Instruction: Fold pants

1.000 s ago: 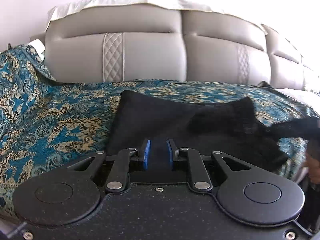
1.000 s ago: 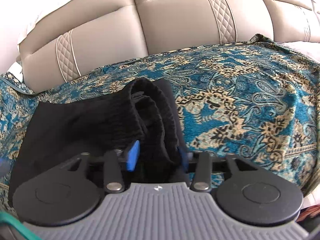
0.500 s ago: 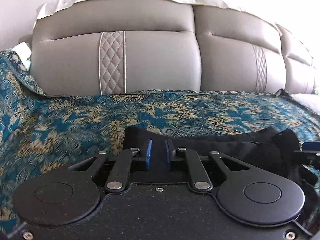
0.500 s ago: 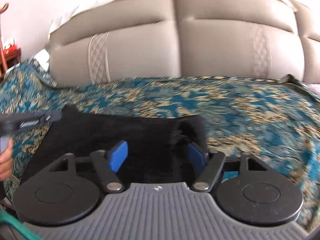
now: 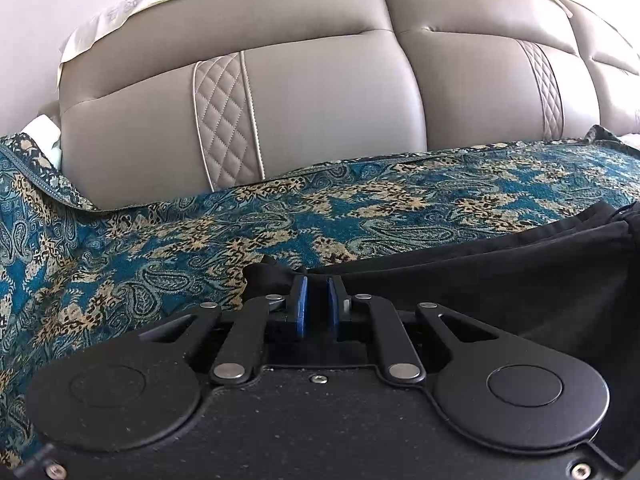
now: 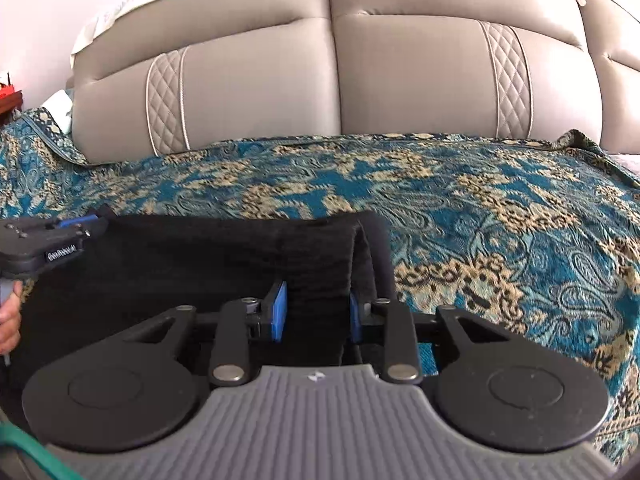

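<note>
left tool [image 5: 315, 300]: blue pads nearly together, pinching the left corner of the pants [image 5: 500, 280]; black cloth sits bunched at the pad tips and runs off to the right edge of the left view; right tool [image 6: 316, 310]: jaws closing, a thick fold of pants [image 6: 224, 256] between the pads; left pad looks to touch the cloth, right pad half hidden behind the fold, so can't tell if it presses yet; pants: black, lying flat across the near part of the bed, on the teal paisley cover [image 6: 500, 216]; folded edge stands up as a ridge just ahead of the right tool; right view also shows the left tool [image 6: 86, 222] at the far left corner of the pants, with a hand [image 6: 10, 316] below it at the frame edge; behind: grey padded headboard [image 5: 320, 92] with quilted strips, pale cloth [image 5: 120, 12] draped on its top; cover meets the headboard base.
</note>
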Available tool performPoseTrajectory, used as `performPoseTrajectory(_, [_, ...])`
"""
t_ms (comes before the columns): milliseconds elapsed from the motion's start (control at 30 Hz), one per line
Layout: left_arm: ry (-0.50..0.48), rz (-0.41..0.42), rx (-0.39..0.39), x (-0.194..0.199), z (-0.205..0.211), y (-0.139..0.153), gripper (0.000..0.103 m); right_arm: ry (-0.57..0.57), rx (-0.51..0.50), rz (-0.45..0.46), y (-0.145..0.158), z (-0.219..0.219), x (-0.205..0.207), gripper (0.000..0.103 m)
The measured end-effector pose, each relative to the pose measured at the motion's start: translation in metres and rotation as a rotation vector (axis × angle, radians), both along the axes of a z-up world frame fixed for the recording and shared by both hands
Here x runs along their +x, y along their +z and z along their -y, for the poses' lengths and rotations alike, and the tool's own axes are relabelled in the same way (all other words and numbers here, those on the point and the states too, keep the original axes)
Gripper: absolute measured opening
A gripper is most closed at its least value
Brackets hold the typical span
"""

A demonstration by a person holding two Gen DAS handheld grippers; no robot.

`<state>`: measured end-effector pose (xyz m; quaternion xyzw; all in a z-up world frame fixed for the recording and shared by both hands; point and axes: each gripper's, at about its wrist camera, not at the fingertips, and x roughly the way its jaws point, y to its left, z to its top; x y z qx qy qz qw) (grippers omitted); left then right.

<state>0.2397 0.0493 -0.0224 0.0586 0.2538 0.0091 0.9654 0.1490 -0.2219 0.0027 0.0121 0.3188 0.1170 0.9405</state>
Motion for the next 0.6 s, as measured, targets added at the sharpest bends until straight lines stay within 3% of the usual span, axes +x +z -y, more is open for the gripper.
performPoseTrajectory(67, [0.001, 0.000, 0.000, 0.001, 0.000, 0.000, 0.012, 0.002, -0.022, 0.014, -0.003, -0.002, 0.000, 0.039])
performPoseTrajectory(100, [0.001, 0.001, 0.003, 0.001, 0.001, 0.000, 0.012, 0.002, -0.040, 0.023, -0.004, -0.003, 0.000, 0.052])
performPoseTrajectory(367, [-0.003, -0.014, 0.018, -0.002, 0.005, 0.004, 0.014, -0.018, -0.105, 0.146, -0.004, -0.003, -0.015, 0.072])
performPoseTrajectory(433, [-0.006, -0.026, 0.013, -0.003, 0.006, 0.007, 0.019, -0.026, -0.116, 0.145, -0.005, -0.002, -0.013, 0.081])
performPoseTrajectory(600, [-0.006, -0.050, -0.020, -0.008, 0.007, 0.016, 0.028, -0.060, -0.070, 0.096, -0.006, 0.006, -0.005, 0.088])
